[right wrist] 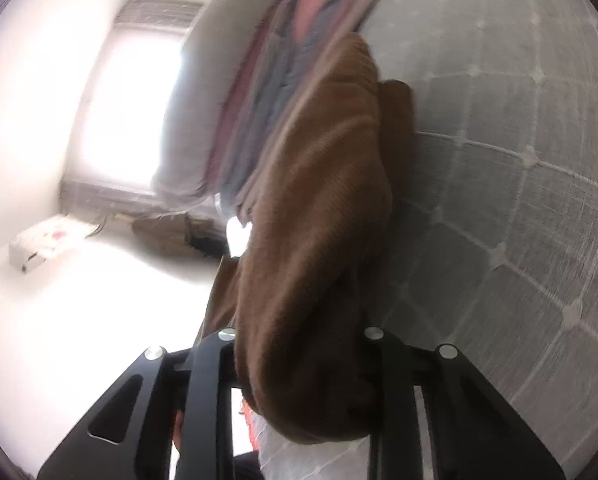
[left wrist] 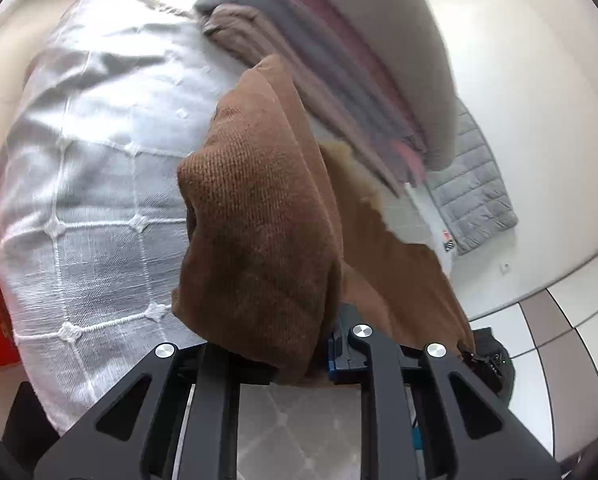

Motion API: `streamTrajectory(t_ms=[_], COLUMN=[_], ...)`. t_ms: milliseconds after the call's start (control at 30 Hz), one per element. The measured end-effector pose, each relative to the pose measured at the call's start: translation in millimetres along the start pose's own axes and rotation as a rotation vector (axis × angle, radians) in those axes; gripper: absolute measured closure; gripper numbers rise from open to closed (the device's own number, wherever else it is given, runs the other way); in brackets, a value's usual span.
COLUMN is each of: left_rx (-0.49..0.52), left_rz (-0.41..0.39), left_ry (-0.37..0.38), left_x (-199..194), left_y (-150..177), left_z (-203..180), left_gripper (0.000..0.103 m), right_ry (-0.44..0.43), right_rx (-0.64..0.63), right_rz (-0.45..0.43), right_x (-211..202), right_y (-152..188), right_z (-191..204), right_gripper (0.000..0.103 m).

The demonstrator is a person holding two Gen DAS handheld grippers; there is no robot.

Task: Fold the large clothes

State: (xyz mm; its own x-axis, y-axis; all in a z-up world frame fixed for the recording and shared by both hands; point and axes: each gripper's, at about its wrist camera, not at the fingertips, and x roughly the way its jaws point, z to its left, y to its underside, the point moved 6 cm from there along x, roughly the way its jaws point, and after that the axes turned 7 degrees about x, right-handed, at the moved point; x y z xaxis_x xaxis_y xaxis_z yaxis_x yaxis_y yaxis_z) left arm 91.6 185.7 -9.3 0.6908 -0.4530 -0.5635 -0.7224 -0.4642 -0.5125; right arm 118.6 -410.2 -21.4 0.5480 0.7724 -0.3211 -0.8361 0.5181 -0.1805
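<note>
We have the brown knit sweater [left wrist: 255, 232] bunched in both the left gripper [left wrist: 283, 364] and right gripper [right wrist: 299, 384], lifted over the white quilted bed [left wrist: 99, 200]; soft, floppy, fairly heavy, best gripped along its edges

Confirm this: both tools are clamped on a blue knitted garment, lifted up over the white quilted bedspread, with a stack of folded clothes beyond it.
Wrong colour. The knitted garment is brown, not blue, as the left wrist view shows clearly. The rest holds: the left tool and right tool both clamp it above the white quilted bedspread, with the stack of folded clothes beyond.
</note>
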Motion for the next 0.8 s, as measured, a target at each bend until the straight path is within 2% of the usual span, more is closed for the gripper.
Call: streamTrajectory(t_ms=[133,233,333,400,467,567,633,700,767,800], left_rx=[0.009,-0.018,-0.057,-0.077,-0.113,-0.202,-0.199,-0.190,-0.201,-0.216], left_rz=[0.001,0.026,0.049,0.073,0.129,0.137,0.124,0.111,0.096,0.092], left_ry=[0.037,0.062,0.078,0.052,0.023,0.049,0.040,0.035,0.031,0.036], left_x=[-35,-62,-94,-99,-85,-70,-69,-76,-80,-78], left_y=[7,33,78,104,125,130,127,129,131,131], left_z=[-12,-9,3,18,43,72,75,75,79,80], left_gripper=[0.088,0.088,0.088,0.088,0.085,0.075,0.069,0.063,0.056,0.055], right_ry=[-0.023,-0.006,0.076,0.151,0.275,0.376,0.425,0.438,0.405,0.401], right_rx=[-0.015,-0.011,-0.040,-0.018,0.027,0.092,0.034,-0.104,-0.230,-0.291], right_rz=[0.013,0.021,0.040,0.077,0.067,-0.049,-0.164,-0.224,-0.204,-0.156], right_x=[-30,-58,-82,-86,-92,-116,-135,-137,-125,-106], right_y=[25,57,98,123,120,96,89,94,114,124], right_z=[6,0,-10,-30,-60,-86,-66,-30,2,16], right_gripper=[0.078,0.078,0.077,0.066,0.060,0.057,0.056,0.039,0.031,0.026])
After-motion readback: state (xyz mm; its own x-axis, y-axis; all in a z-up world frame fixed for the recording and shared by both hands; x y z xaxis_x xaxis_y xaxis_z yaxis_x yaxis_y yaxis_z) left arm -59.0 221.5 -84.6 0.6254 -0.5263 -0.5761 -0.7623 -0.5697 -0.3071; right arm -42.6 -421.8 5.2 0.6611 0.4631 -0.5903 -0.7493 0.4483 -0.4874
